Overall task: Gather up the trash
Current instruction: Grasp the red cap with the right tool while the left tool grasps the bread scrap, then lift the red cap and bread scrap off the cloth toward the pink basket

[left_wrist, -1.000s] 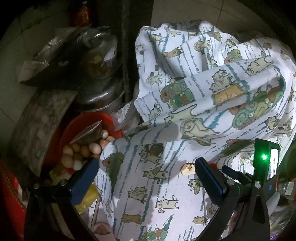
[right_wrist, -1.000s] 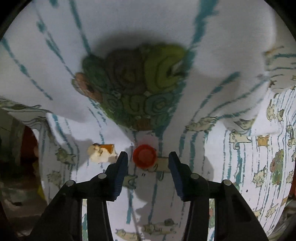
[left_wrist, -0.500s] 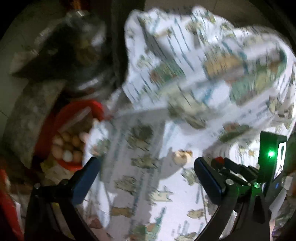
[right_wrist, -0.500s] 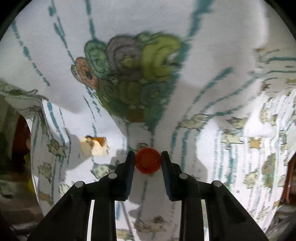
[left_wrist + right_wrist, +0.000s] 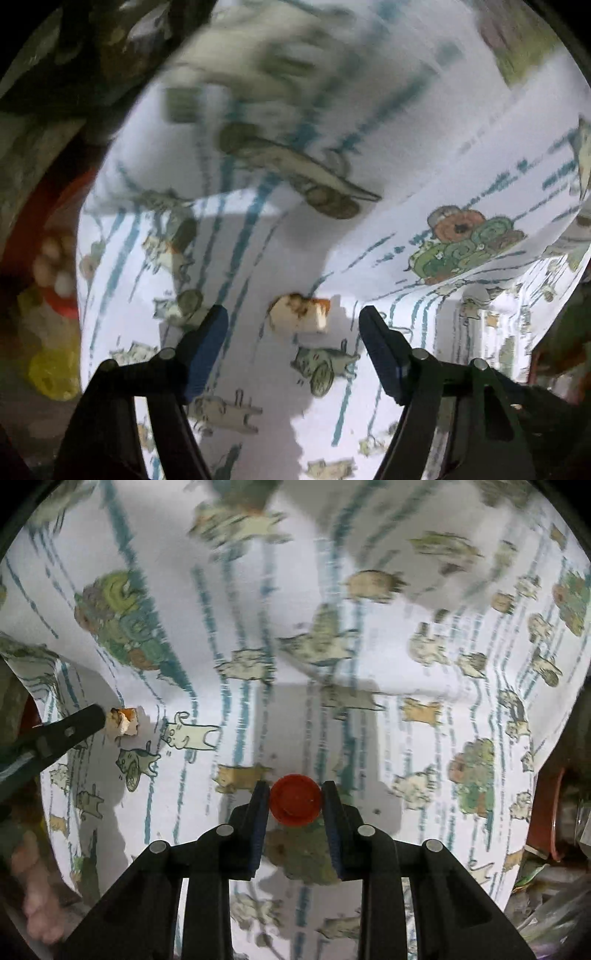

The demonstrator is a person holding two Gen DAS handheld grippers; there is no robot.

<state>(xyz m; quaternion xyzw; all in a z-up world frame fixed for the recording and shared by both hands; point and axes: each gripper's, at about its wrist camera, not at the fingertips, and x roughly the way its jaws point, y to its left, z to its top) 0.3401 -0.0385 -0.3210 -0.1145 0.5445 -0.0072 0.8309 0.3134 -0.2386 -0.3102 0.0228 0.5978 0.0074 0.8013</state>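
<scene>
**Two grippers work a cat-print sheet for scraps**

The right gripper (image 5: 295,801) holds a round red bottle cap (image 5: 294,799) between its blue pads, its jaws drawn in narrow and pressing on the cap's two sides, at the centre of the right wrist view. Below and around it lies a white sheet (image 5: 369,738) printed with cartoon cats and teal stripes, rising in a fold toward 12 o'clock.

At 9 o'clock from the cap, well apart from it, a crumpled pale scrap with an orange-brown stain (image 5: 123,722) rests on the sheet; one dark finger of the other gripper sits just beside it on its left.

In the left wrist view the same scrap (image 5: 299,314) lies on the sheet (image 5: 258,369), just above the gap of the left gripper (image 5: 293,325). That gripper's jaws have just been closing, yet they stand fairly wide, with each pad clear of the scrap and nothing gripped.

At 9 o'clock in this view, off the sheet's edge, a red bowl (image 5: 64,306) holds pale rounded pieces, blurred, with something yellow (image 5: 51,373) at 8 o'clock below it.
</scene>
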